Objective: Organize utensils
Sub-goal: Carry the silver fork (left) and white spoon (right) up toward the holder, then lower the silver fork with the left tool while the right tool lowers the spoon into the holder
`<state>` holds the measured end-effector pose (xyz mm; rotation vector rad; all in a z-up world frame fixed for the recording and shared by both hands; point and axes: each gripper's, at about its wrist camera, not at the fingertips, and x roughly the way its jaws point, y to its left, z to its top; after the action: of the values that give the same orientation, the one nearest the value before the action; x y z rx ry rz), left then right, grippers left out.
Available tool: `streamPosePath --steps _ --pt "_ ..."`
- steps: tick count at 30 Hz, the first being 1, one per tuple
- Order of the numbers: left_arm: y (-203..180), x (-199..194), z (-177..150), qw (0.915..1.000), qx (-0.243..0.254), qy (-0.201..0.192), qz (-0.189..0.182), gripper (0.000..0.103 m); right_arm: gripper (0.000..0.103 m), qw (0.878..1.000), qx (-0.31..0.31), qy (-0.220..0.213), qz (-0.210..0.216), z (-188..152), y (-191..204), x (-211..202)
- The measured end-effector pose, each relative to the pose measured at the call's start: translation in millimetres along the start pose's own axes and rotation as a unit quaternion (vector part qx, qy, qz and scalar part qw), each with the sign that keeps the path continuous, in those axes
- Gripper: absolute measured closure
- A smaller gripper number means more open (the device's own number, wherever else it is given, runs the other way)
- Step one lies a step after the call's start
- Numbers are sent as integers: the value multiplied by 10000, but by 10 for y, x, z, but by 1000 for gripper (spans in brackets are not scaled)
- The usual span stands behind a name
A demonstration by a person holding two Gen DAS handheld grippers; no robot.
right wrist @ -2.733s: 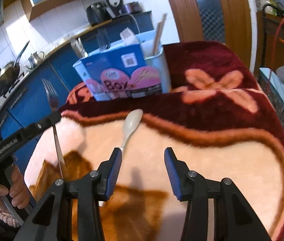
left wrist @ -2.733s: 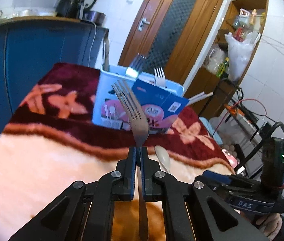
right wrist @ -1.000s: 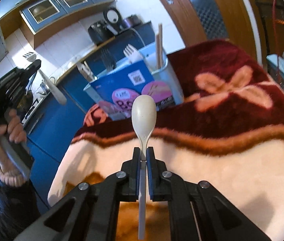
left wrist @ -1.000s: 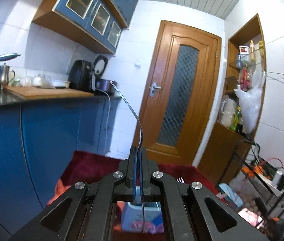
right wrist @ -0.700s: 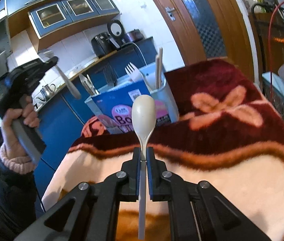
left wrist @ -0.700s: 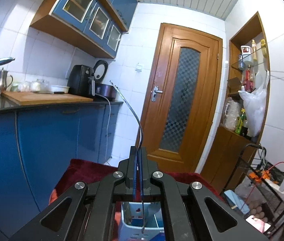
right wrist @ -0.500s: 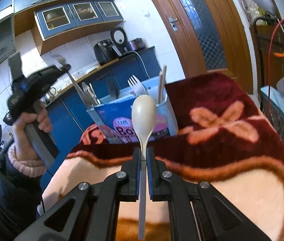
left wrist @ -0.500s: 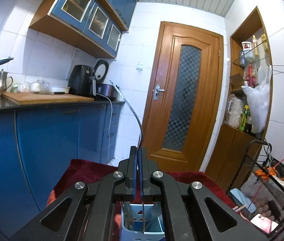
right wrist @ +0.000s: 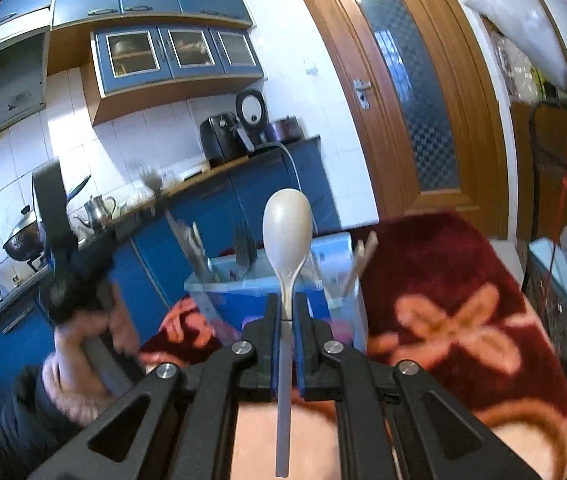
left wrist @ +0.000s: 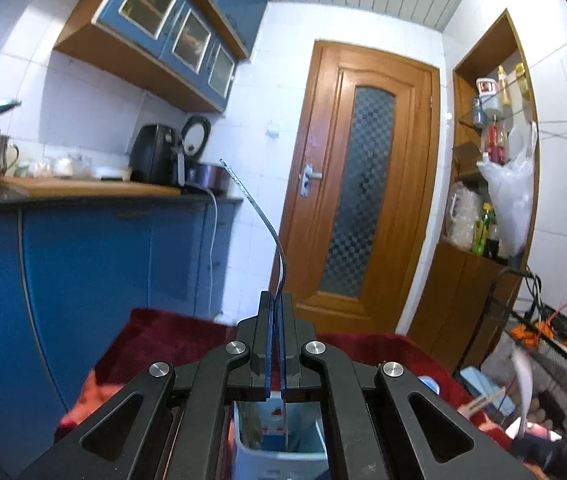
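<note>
My left gripper (left wrist: pixel 276 300) is shut on a metal fork (left wrist: pixel 261 216), seen edge-on and curving up to the left. The fork's handle hangs below the fingers into the light-blue utensil box (left wrist: pixel 267 458) directly beneath. My right gripper (right wrist: pixel 287 300) is shut on the handle of a white spoon (right wrist: pixel 286 232), bowl upright, held in the air in front of the same utensil box (right wrist: pixel 227 296). Forks (right wrist: pixel 243 240) and chopsticks (right wrist: pixel 359 264) stand in that box. A hand (right wrist: pixel 83 340) holding the left gripper shows blurred at the left of the right wrist view.
The box stands on a dark red flowered blanket (right wrist: pixel 443 300) with a pale part in front. Blue kitchen cabinets (left wrist: pixel 83 264) and a worktop run along the left, a wooden door (left wrist: pixel 363 184) stands behind, and shelves and a wire rack (left wrist: pixel 543 340) are on the right.
The left gripper has sunk towards the box, and the fork's handle now hangs inside it. The right gripper has risen and tipped upward with the spoon, which it picked up earlier.
</note>
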<state>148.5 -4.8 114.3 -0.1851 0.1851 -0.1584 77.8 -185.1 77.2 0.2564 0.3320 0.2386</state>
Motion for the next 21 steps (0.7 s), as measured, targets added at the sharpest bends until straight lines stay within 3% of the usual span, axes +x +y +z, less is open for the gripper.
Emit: streamPosePath --steps 4,7,11,21 --pt "39 30 -140 9998 -34 152 -80 101 95 9995 -93 -289 -72 235 48 168" --pt "43 67 -217 9997 -18 233 -122 101 95 9968 -336 -625 -380 368 87 306" --pt "66 106 -280 9993 -92 276 -222 101 95 9953 -271 -773 -513 484 47 548" --pt "48 179 -382 9986 -90 442 -283 101 95 9862 -808 -1006 -1037 372 60 956"
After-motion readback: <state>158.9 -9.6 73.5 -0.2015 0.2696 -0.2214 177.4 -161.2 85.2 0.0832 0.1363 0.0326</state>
